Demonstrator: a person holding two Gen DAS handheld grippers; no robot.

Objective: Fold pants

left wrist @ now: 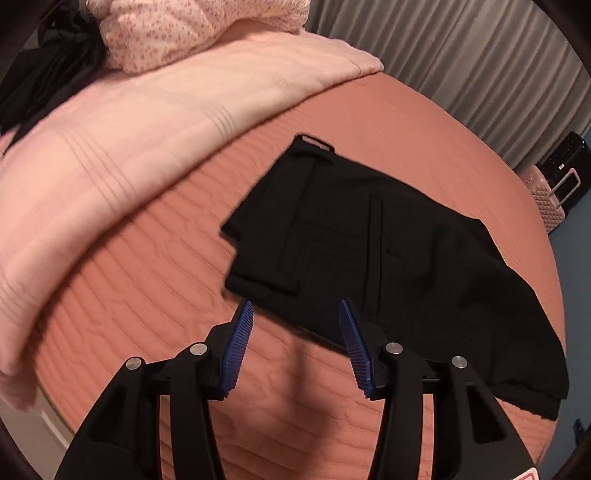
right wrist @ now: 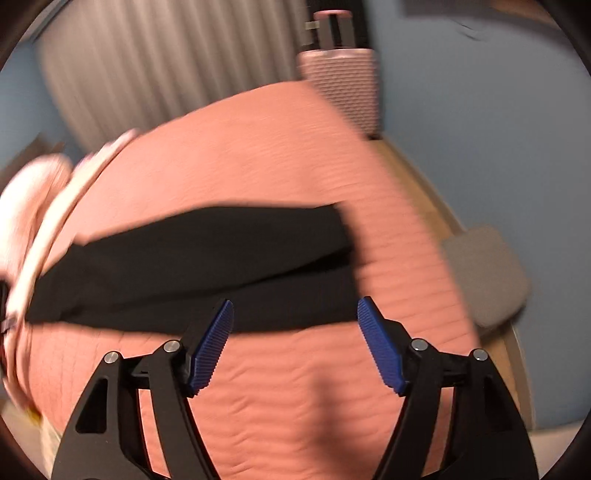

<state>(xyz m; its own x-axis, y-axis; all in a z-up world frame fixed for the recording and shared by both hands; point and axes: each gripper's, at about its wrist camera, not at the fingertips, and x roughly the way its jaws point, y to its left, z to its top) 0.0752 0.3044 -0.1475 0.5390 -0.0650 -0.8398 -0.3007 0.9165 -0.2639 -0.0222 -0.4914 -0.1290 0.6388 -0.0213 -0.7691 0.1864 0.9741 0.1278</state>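
Observation:
Black pants [left wrist: 373,254] lie flat on the salmon quilted bedspread [left wrist: 155,295], waistband end toward the far side in the left wrist view. My left gripper [left wrist: 297,308] is open and empty, its blue pads just short of the pants' near edge. In the right wrist view the pants [right wrist: 207,269] show as a long black band across the bed, blurred. My right gripper [right wrist: 295,306] is open and empty, hovering at the near edge of the band.
A pale pink blanket [left wrist: 122,147] and a floral pillow [left wrist: 192,33] lie at the left, with dark clothing [left wrist: 55,70] beside them. A pink suitcase [right wrist: 341,88] stands past the bed by grey curtains [right wrist: 166,62]. A grey stool [right wrist: 487,273] sits right of the bed.

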